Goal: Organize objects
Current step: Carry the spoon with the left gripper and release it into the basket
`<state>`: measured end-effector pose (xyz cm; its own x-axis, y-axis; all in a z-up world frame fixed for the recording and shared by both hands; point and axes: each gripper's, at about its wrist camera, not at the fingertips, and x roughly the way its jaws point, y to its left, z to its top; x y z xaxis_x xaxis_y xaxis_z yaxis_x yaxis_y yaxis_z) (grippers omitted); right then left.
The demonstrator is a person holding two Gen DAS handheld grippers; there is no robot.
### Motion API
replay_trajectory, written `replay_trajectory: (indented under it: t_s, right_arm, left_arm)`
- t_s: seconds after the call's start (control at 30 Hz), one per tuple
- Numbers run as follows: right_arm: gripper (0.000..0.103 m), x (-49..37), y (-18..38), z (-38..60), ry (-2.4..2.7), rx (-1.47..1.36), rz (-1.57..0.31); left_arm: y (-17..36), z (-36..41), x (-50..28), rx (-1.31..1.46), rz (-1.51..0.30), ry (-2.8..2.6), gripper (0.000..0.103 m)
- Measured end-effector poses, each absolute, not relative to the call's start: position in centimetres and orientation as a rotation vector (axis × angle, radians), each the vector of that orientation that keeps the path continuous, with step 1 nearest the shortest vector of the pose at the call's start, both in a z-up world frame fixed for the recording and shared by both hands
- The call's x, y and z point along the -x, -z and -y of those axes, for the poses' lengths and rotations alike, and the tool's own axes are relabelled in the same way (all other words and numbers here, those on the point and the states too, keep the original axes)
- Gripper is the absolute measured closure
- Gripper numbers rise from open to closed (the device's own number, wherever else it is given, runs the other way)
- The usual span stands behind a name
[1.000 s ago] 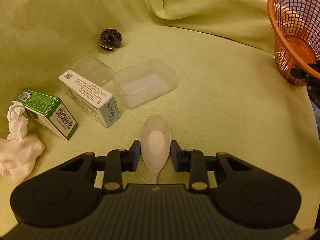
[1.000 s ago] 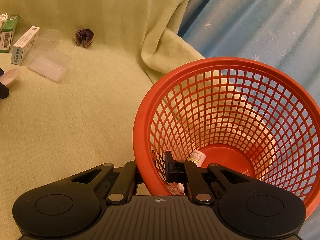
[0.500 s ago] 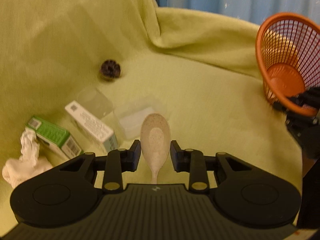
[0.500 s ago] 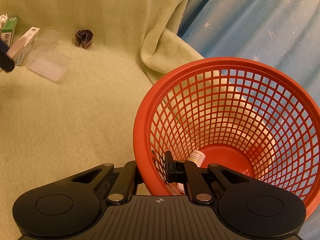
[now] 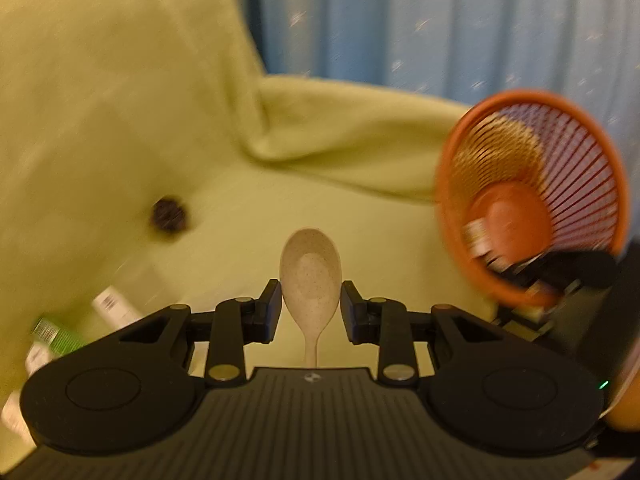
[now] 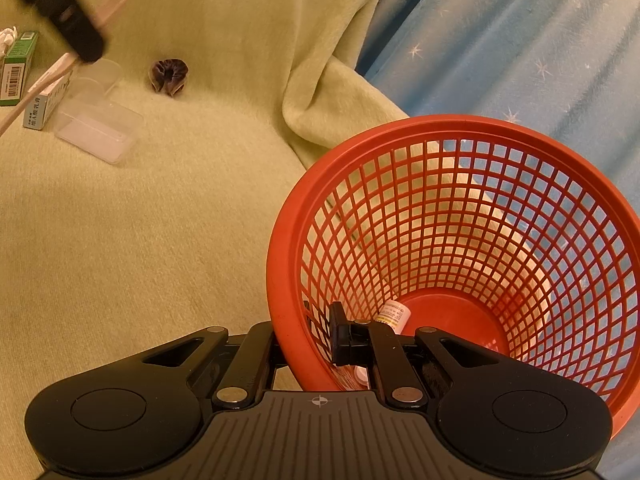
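Note:
My left gripper (image 5: 311, 306) is shut on a beige speckled spoon (image 5: 310, 272), held bowl-forward in the air above the green blanket. An orange mesh basket (image 5: 532, 200) is tilted at the right of the left wrist view. My right gripper (image 6: 308, 340) is shut on the basket's near rim (image 6: 280, 264) and holds the basket tipped. A small white bottle (image 6: 394, 314) lies at the basket's bottom. The left gripper shows blurred at the top left of the right wrist view (image 6: 60, 12).
On the blanket (image 6: 160, 220) lie a clear plastic box (image 6: 98, 128), a white carton (image 6: 48, 98), a green carton (image 6: 18, 66), a white cloth (image 6: 8, 36) and a dark scrunchie (image 6: 169, 76). A blue curtain (image 6: 520, 48) hangs behind.
My left gripper has lifted the spoon off the blanket and swung up and right toward the basket. The right gripper and basket have stayed still.

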<state>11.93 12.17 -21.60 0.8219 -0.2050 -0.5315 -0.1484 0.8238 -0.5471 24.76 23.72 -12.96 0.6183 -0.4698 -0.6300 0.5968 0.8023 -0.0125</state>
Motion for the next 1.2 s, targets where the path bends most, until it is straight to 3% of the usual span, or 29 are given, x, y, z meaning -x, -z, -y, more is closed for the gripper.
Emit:
replay_trajectory:
  t_s: [0.4, 0.47, 0.57, 1.0, 1.2]
  right_arm:
    - [0.098, -11.9, 21.6, -12.2, 0.03, 0.611, -0.611]
    - [0.098, -12.0, 21.6, -12.2, 0.029, 0.612, -0.61]
    - [0.098, -12.0, 21.6, -12.2, 0.029, 0.61, -0.609]
    - [0.098, -12.0, 21.7, -12.3, 0.029, 0.603, -0.606]
    - [0.098, -11.7, 21.8, -12.3, 0.029, 0.603, -0.608]
  left_arm:
    - [4.1, -12.6, -24.3, -0.066, -0.47, 0.981, 0.075]
    - [3.8, -11.1, -24.1, -0.076, -0.453, 1.005, 0.06]
    - [3.9, -10.6, -23.9, -0.106, -0.439, 0.983, 0.06]
    - [10.4, -28.2, -24.8, -0.056, -0.588, 0.45, 0.058]
    - [14.3, -36.1, -23.3, -0.068, -0.665, 0.211, 0.052]
